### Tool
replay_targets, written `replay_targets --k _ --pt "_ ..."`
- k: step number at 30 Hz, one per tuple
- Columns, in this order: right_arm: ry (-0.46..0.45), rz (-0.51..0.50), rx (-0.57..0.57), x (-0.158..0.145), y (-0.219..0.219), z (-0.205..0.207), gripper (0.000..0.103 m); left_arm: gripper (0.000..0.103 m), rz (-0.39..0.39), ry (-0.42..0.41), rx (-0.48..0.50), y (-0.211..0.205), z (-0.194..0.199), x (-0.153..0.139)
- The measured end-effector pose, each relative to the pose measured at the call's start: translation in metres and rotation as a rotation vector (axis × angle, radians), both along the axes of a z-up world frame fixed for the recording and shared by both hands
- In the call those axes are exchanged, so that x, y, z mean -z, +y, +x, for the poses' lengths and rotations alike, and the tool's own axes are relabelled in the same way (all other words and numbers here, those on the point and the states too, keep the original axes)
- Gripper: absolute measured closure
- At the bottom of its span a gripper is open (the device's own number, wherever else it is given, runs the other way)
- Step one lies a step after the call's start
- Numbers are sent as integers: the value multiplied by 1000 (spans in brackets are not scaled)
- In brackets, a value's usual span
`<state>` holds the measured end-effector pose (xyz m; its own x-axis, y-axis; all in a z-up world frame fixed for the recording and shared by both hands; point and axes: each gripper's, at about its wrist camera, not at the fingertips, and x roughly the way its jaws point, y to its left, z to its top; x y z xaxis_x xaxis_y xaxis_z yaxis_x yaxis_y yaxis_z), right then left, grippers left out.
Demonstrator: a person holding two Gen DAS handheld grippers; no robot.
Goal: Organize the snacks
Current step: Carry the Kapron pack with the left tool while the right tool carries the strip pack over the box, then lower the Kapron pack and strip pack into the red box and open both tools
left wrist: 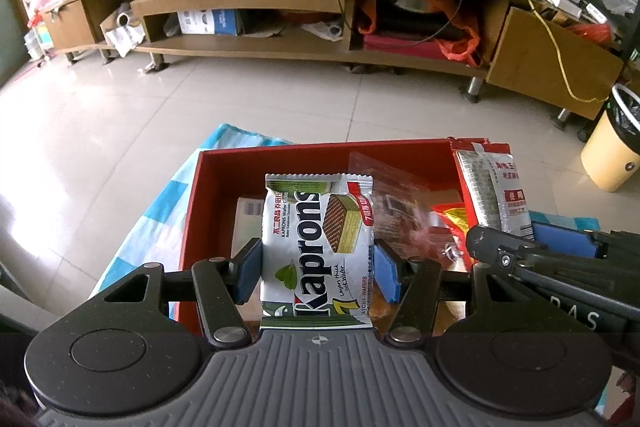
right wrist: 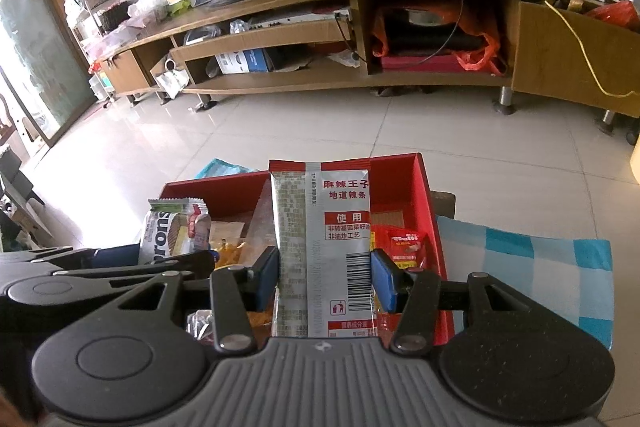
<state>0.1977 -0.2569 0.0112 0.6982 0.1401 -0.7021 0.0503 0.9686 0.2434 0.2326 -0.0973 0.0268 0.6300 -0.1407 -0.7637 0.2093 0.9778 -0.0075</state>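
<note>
Pale floor tiles stretch to a long wooden TV stand (left wrist: 280, 3). Left wrist view: the left gripper (left wrist: 318, 273) holds an upright Kaprons wafer packet (left wrist: 316, 251) clamped between its blue pads, above a red box (left wrist: 208, 187) of snacks on a blue checked cloth (left wrist: 160, 211). Right wrist view: the right gripper (right wrist: 324, 279) is clamped on an upright silver spicy-strip packet (right wrist: 320, 247), over the same red box (right wrist: 424, 203); the wafer packet (right wrist: 176, 231) shows at left.
</note>
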Motion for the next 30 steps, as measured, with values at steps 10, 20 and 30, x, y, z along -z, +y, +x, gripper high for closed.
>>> replay_targets --k 10,20,30 --pt "31 -22 -9 17 2 17 53 38 46 28 -23 -5 12 17" --pt "39 -44 -14 24 2 22 53 36 71 38 -33 -7 15 24" --pt "41 -70 -20 28 6 24 51 31 80 44 -40 -5 16 27"
